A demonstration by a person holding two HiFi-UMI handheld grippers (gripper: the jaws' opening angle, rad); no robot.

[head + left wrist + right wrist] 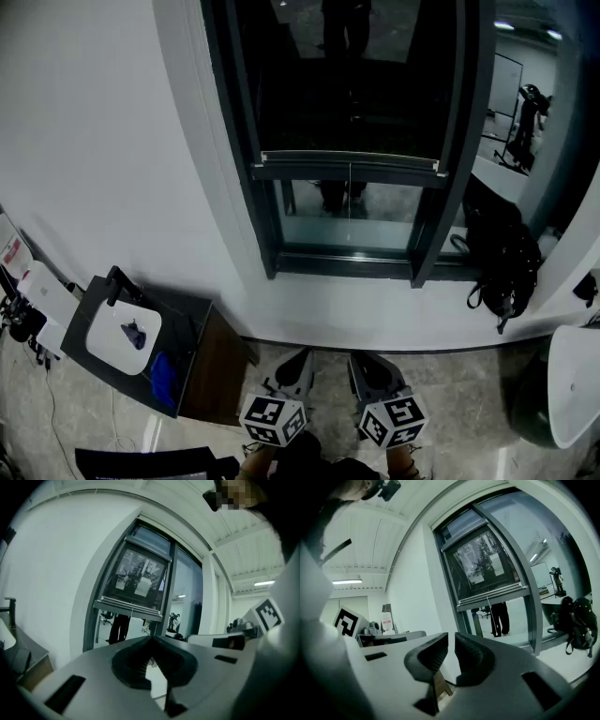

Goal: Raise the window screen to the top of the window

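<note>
Grey screen rail (349,167) partway up window (428,234), left tool (300,361), right tool (361,364) well below.

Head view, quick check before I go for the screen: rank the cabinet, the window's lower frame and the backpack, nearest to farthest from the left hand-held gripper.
From the left hand-held gripper:
1. Cabinet, just to its left, on the floor.
2. Window's lower frame, straight ahead at the wall.
3. Backpack, far to the right on the ledge.

White window ledge (441,305), black backpack (506,253) on it
</note>
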